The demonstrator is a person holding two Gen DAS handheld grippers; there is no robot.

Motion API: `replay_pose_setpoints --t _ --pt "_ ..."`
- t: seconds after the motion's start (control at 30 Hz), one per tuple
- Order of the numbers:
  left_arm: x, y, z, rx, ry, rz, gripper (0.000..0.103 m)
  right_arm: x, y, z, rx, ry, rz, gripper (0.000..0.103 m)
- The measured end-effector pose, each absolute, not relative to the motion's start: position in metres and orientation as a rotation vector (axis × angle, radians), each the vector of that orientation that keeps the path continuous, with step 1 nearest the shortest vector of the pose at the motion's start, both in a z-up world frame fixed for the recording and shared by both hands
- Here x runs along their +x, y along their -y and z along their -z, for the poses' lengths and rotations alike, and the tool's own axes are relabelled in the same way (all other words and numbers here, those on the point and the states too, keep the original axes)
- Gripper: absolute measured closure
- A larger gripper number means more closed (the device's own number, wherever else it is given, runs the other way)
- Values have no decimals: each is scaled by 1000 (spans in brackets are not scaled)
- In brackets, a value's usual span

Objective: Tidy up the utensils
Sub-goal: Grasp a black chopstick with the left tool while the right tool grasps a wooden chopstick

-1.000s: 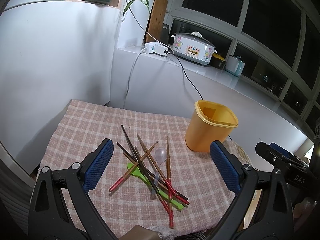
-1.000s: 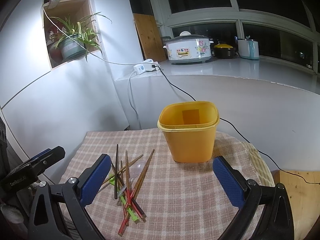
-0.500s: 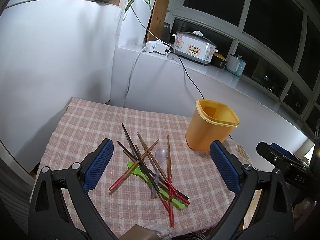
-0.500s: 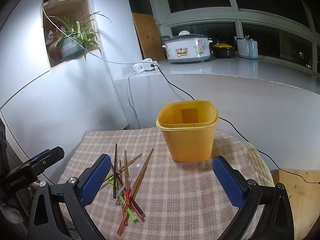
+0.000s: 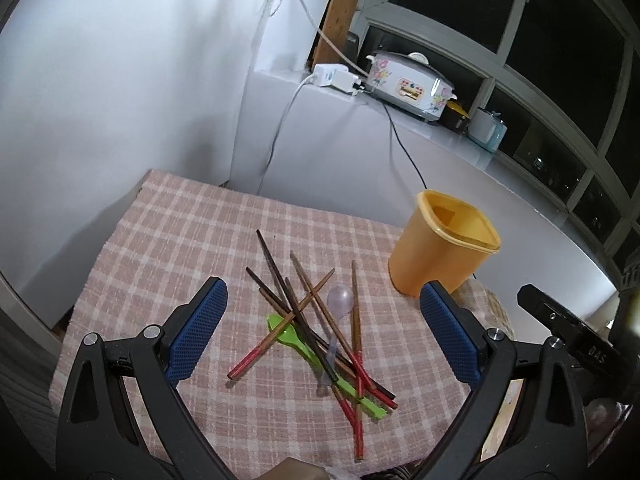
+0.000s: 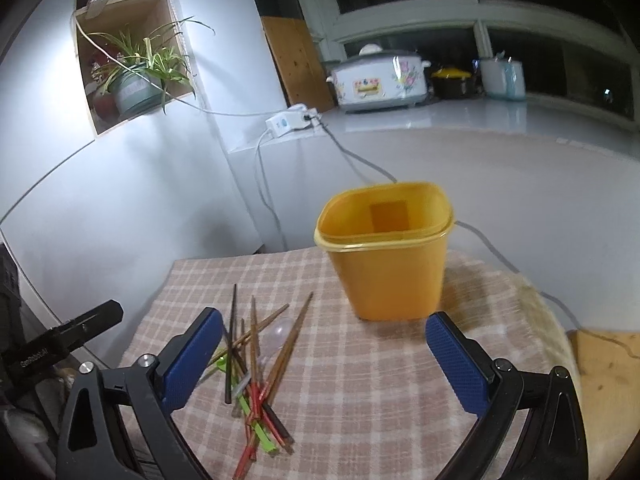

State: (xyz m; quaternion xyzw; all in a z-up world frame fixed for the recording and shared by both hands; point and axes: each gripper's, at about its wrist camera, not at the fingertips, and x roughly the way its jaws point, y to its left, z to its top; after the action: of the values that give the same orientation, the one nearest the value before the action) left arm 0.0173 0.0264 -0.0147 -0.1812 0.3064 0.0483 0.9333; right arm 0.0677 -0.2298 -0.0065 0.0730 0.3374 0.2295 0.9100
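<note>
- Covering the table, a pink checked cloth (image 5: pixel 168 248) is seen.
- Yellow container (image 6: pixel 386 256) stands upright, right of the pile.
- Left gripper (image 5: pixel 324 336) and right gripper (image 6: pixel 320 356): jaws spread wide, nothing held.
- Chopsticks (image 5: pixel 316 312), green spoon (image 5: pixel 290 334), clear spoon (image 5: pixel 340 298) lie crossed on cloth.
</note>
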Motion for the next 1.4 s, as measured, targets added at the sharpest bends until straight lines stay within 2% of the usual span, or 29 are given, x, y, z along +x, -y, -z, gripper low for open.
replay_pose_setpoints --t 0.1,0.17,0.23,0.4,0.7,1.03,1.4 --pt "27 -41 27 -403 -661 -83 23 82 222 23 163 -766 -515 13" --pt "36 -53 39 -457 -697 -65 29 90 215 34 171 -807 -552 17" --pt "45 -62 49 -496 -723 -44 39 96 209 44 170 -844 -566 22" --pt "67 -72 72 -538 -794 -26 50 113 191 72 192 -956 -602 38" --pt "114 -84 110 -600 -916 20 70 139 169 106 270 -1082 -636 58" --pt "144 -87 138 -631 -1000 32 79 156 150 128 354 -1154 -662 69" --pt "162 -91 152 -650 -1034 22 83 169 131 145 392 -1203 -653 78"
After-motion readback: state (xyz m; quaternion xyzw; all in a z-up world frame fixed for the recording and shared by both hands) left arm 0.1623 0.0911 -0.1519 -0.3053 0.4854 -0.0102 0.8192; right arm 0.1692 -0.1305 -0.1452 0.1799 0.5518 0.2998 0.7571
